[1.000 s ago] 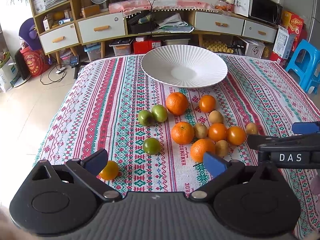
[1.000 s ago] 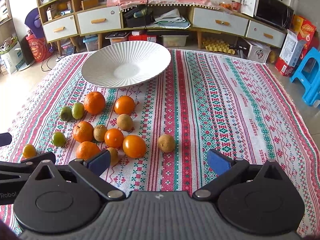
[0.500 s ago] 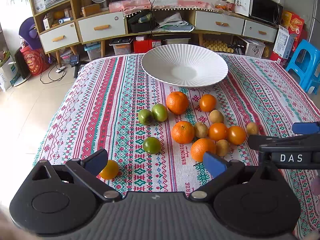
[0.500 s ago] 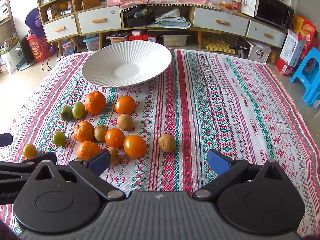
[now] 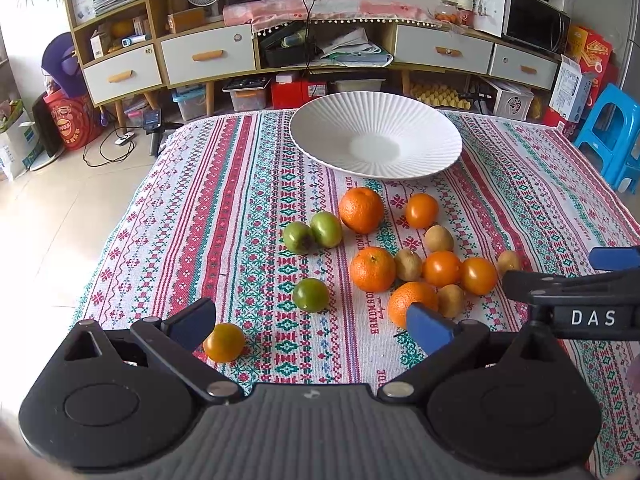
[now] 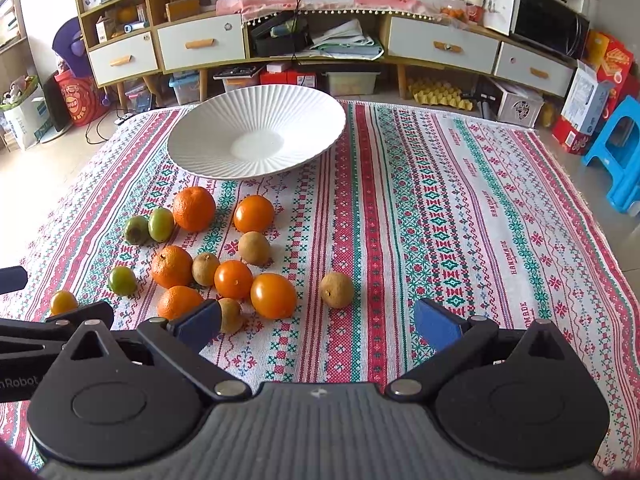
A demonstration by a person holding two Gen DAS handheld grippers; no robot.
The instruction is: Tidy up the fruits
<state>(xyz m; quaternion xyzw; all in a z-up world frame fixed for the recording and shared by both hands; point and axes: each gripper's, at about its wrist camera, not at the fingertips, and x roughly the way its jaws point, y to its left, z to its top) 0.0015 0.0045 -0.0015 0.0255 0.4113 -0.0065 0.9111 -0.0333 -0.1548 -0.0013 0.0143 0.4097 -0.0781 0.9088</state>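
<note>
hovering low over the near edge of the desk point(image 6: 460, 208), the left claw point(image 5: 312, 322) and the right claw point(image 6: 318, 326) both gape wide with nothing between their blue pads. over the last second next to nothing has changed: the views have only crept a shade, and no fruit has moved, so the sorting looks not yet begun. taking the white plate point(image 5: 376, 142) as the landmark, every fruit lies on the striped cloth on the claw side of it. just below its rim sit a big orange point(image 5: 361, 210) and a smaller one point(image 5: 421, 211). further from the plate, three green fruits point(image 5: 311, 295) spread to its left. a knot of oranges and brown kiwis point(image 5: 408, 265) sits nearer the claws, some touching. farthest from the plate, a small yellow-orange fruit point(image 5: 224, 342) lies just beside the left claw's left finger. the plate is bare; likely it receives the fruit.
</note>
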